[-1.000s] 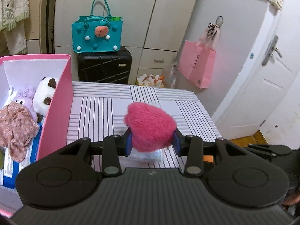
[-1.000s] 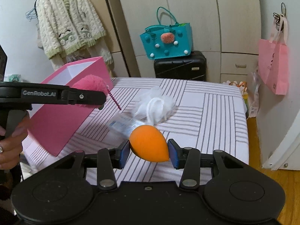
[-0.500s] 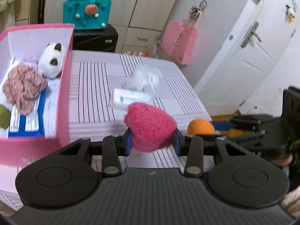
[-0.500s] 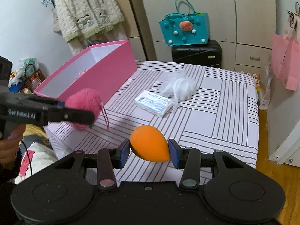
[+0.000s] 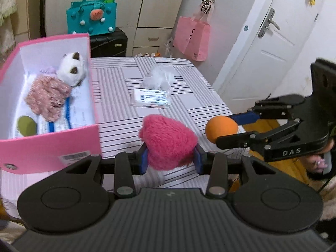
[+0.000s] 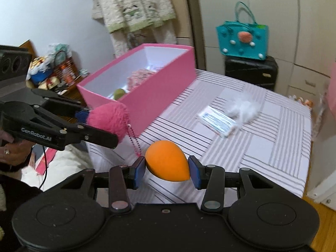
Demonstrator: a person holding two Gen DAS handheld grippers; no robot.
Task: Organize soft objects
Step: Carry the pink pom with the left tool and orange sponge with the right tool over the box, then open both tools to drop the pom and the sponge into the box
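My left gripper (image 5: 170, 159) is shut on a fluffy pink pom-pom (image 5: 168, 143), held in the air over the near edge of the striped table (image 5: 189, 103); a bead chain (image 6: 134, 140) dangles from it. To its right, my right gripper (image 6: 168, 169) is shut on an orange egg-shaped sponge (image 6: 167, 160), also lifted off the table. The open pink box (image 5: 50, 145) stands at the table's left; it holds a white plush cat (image 5: 72, 69), pink knit gloves (image 5: 47, 97), a green ball (image 5: 26, 125) and flat packs. A white fluffy tuft (image 5: 158, 79) and a tissue pack (image 5: 150, 100) lie mid-table.
A teal bag (image 5: 91, 19) sits on a black suitcase (image 5: 108, 44) behind the table. A pink paper bag (image 5: 192, 38) hangs on the cupboard by a white door (image 5: 271, 48). A cream cardigan (image 6: 134, 8) hangs on the wall, with clutter (image 6: 50, 71) on the floor at left.
Both grippers have pulled back toward the table's near edge and risen a little, each still holding its object. The pink box's inside has come into fuller view of both cameras.
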